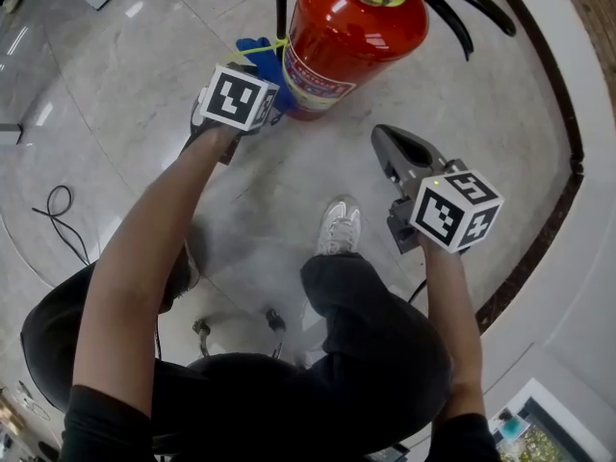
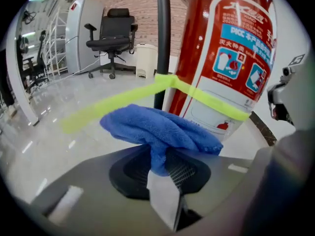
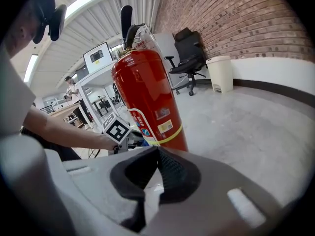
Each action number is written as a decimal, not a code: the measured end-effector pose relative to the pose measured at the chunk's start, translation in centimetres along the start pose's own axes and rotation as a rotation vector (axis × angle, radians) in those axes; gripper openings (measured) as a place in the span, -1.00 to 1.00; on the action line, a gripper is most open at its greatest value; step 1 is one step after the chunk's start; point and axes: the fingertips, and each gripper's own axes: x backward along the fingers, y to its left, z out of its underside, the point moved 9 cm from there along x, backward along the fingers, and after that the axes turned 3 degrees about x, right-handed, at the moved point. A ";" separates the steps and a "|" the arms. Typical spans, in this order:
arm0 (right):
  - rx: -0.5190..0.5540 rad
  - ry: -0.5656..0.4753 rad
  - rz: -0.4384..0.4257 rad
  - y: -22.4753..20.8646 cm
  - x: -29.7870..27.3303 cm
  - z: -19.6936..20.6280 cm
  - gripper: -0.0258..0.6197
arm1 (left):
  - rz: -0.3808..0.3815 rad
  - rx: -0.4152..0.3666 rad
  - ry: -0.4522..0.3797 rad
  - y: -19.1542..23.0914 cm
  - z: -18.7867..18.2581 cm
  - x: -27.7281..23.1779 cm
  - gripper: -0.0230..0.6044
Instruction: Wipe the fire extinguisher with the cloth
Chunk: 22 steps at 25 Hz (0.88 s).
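Note:
A red fire extinguisher stands upright on the pale floor, with a white label and a yellow-green band round its lower body. My left gripper is shut on a bunched blue cloth, which hangs at the extinguisher's lower left side, close to the band. Whether the cloth touches the cylinder I cannot tell. My right gripper is shut and empty, held to the right of the extinguisher and short of it. The left marker cube shows in the right gripper view.
The black hose and handle hang off the extinguisher's top. A shoe rests on the floor between my arms. A black cable lies at the left. A dark curved strip edges the floor at the right. An office chair and a bin stand farther off.

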 end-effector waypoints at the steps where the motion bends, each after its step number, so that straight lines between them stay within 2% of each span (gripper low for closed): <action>1: -0.005 0.000 0.001 -0.1 0.0 0.2 -0.91 | 0.009 0.022 0.009 -0.4 0.6 0.0 -0.66; 9: -0.030 -0.027 -0.019 0.1 0.7 1.1 -0.91 | 0.067 0.147 0.071 -5.4 4.4 -0.4 -0.66; 14: -0.049 -0.036 0.001 -0.6 2.7 2.4 -0.91 | 0.142 0.235 0.051 -9.7 4.7 -1.4 -0.66; 18: -0.055 -0.036 0.024 -1.4 4.0 3.0 -0.91 | 0.151 0.261 0.026 -12.3 4.0 -2.7 -0.65; 22: -0.043 -0.017 0.055 -2.4 3.4 3.4 -0.91 | 0.152 0.253 0.019 -13.6 3.9 -4.0 -0.65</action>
